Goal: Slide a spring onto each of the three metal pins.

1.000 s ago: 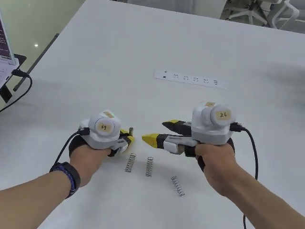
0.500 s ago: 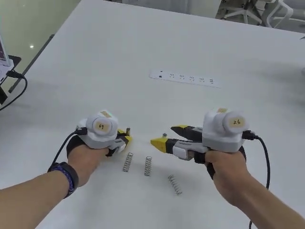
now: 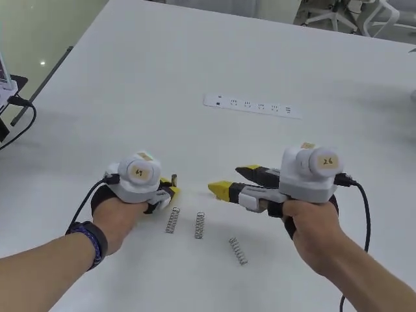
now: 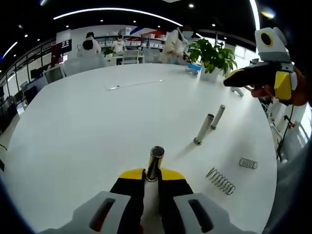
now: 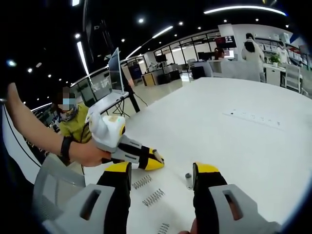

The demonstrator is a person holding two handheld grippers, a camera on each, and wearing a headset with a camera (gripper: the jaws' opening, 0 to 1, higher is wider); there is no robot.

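Observation:
My left gripper [image 3: 170, 189] rests on the white table [image 3: 162, 78], shut on a short metal pin [image 3: 174, 177] that stands up between its yellow tips [image 4: 155, 161]. Two more pins [image 4: 203, 129] [image 4: 217, 117] stand a little beyond it. My right gripper [image 3: 233, 180] hovers opposite, jaws open and pointing at the left one. In the right gripper view one pin [image 5: 188, 181] stands in the gap [image 5: 162, 170], close to the right jaw. Three springs lie loose on the table in front of me [image 3: 171, 220] [image 3: 199, 225] [image 3: 238, 251].
A white power strip [image 3: 252, 105] lies further back on the table. A black cable [image 3: 23, 110] and part of a device sit at the left edge. Beyond the table are a laptop [image 5: 116, 73], office chairs [image 3: 344, 13] and people.
My right gripper has drifted a little right and lower, and the pin seen by its tip is now hidden behind it. The left gripper keeps its hold in place.

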